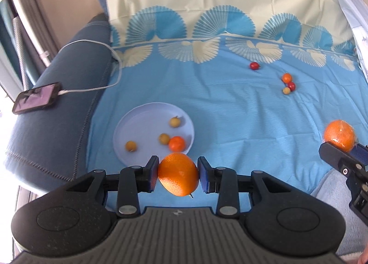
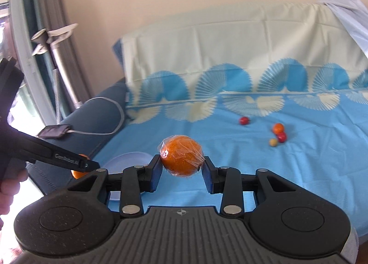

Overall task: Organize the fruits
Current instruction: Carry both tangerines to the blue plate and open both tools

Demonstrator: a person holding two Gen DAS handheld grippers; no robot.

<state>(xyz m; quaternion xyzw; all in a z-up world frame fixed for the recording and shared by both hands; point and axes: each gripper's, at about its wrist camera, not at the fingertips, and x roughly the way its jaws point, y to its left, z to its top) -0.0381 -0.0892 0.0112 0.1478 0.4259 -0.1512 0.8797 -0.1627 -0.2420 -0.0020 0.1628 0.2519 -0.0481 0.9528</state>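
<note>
Orange (image 1: pixel 179 173) long axis tilted, claw-pinched

We see a matt, creased cotton-like bedsheet (image 1: pixel 230 112) under a smooth, slightly glossy plastic plate (image 1: pixel 142 123). The left gripper (image 1: pixel 178 174), of matt black textured plastic with bright metal pivot pins, clamps a bare orange (image 1: pixel 178 175) with pitted, shiny peel. The right gripper (image 2: pixel 181 164) grips a wrapped orange (image 2: pixel 181 157) in crinkled, glossy clear film. The phone (image 1: pixel 36 100) screen looks glassy.
</note>
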